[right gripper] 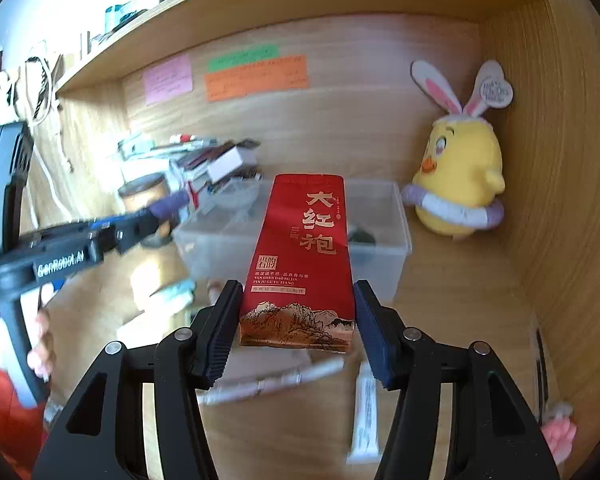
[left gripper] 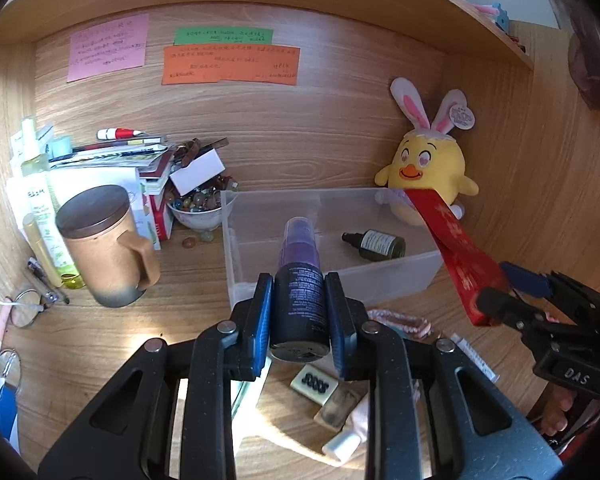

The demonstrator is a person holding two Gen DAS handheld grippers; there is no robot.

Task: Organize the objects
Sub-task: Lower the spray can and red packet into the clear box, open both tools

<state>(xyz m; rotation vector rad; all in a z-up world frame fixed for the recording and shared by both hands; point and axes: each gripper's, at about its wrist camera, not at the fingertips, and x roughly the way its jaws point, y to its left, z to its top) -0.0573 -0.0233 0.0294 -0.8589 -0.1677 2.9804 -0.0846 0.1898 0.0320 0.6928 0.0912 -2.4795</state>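
Observation:
My left gripper (left gripper: 299, 312) is shut on a dark spray bottle (left gripper: 299, 296) with a purple cap, held just in front of a clear plastic bin (left gripper: 332, 276). Inside the bin lies a small dark green bottle (left gripper: 374, 245). My right gripper (right gripper: 296, 322) is shut on a red tea packet (right gripper: 300, 264) with gold characters, raised before the same clear bin (right gripper: 384, 216). In the left wrist view the red packet (left gripper: 456, 256) slants at the right, held by the right gripper (left gripper: 512, 296). The left gripper (right gripper: 140, 226) reaches in from the left of the right wrist view, blurred.
A tan lidded mug (left gripper: 104, 248), spray bottles, a stack of books and a bowl of beads (left gripper: 198, 204) crowd the left. A yellow plush chick (left gripper: 428, 172) sits in the back right corner. Small tubes, an eraser (left gripper: 314, 384) and a hair tie lie on the desk below the grippers.

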